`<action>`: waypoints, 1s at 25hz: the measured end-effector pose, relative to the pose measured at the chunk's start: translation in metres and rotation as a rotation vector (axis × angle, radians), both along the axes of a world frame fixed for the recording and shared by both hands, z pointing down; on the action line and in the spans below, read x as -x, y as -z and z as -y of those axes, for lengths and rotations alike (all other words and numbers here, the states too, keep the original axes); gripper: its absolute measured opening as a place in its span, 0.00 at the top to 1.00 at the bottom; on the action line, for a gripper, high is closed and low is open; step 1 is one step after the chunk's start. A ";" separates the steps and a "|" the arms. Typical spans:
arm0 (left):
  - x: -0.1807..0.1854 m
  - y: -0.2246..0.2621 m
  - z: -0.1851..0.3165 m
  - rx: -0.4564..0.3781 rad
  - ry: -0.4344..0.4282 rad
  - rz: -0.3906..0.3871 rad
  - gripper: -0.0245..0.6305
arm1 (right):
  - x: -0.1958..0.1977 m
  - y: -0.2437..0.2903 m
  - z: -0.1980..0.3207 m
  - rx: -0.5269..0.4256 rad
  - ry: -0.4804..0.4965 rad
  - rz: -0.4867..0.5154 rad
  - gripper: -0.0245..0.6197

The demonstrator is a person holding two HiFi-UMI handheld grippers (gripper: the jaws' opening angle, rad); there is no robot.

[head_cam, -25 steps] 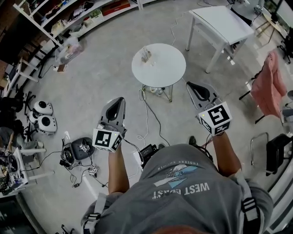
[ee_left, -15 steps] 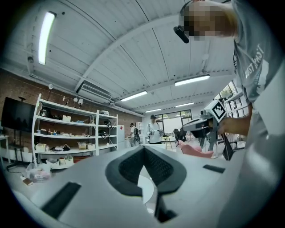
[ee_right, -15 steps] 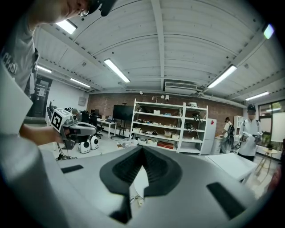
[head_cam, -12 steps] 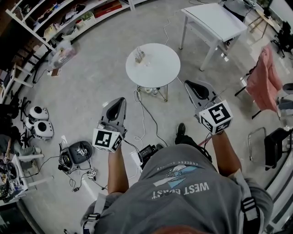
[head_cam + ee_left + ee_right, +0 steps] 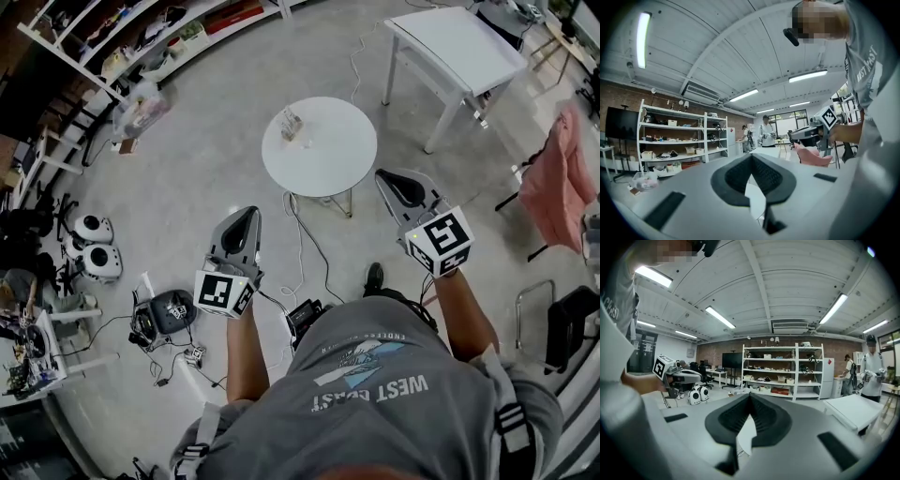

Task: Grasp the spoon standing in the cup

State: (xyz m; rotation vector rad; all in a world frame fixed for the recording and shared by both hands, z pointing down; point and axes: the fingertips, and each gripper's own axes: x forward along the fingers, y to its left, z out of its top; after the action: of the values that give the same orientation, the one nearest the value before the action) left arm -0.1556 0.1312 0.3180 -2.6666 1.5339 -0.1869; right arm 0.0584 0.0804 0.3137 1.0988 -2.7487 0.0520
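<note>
Two claws hang mid-frame, jaws pressed together on nothing: left gripper (image 5: 246, 216), right gripper (image 5: 387, 178). Beyond them, the round table (image 5: 328, 164) has slid lower in frame, so the approach continues. The cup (image 5: 292, 122) stands at its upper-left edge, well apart from both; its spoon is too small to discern.

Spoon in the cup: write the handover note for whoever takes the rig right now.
Left hand-held gripper: jaws together, nothing between them, held in the air short of the round table.
Right hand-held gripper: jaws together, empty, also short of the table.
Cup: presumably the small container on the table's far left part. The spoon is too small to make out in the head view.
Done: nothing grasped yet.
Left: step up to the table, open one gripper, close it on the spoon.
</note>
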 end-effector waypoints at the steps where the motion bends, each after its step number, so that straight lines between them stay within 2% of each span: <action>1: -0.006 0.002 0.006 0.002 0.005 0.001 0.96 | -0.003 0.000 0.008 0.005 0.010 0.001 0.96; 7: -0.039 0.011 0.039 0.008 0.033 0.030 0.96 | -0.023 0.000 0.052 0.024 0.068 0.016 0.96; 13: -0.050 0.018 0.057 0.024 0.081 0.053 0.96 | -0.027 0.003 0.082 0.032 0.122 0.045 0.96; 21: -0.047 0.011 0.074 0.062 0.080 0.064 0.96 | -0.028 -0.013 0.098 0.078 0.111 0.057 0.96; 25: -0.042 0.004 0.103 0.075 0.044 0.045 0.96 | -0.029 -0.020 0.113 0.090 0.079 0.027 0.96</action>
State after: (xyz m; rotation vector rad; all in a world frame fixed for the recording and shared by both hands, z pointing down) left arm -0.1137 0.0283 0.3139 -2.6661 1.6046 -0.3112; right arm 0.0878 -0.0326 0.3338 0.9722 -2.7808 0.1787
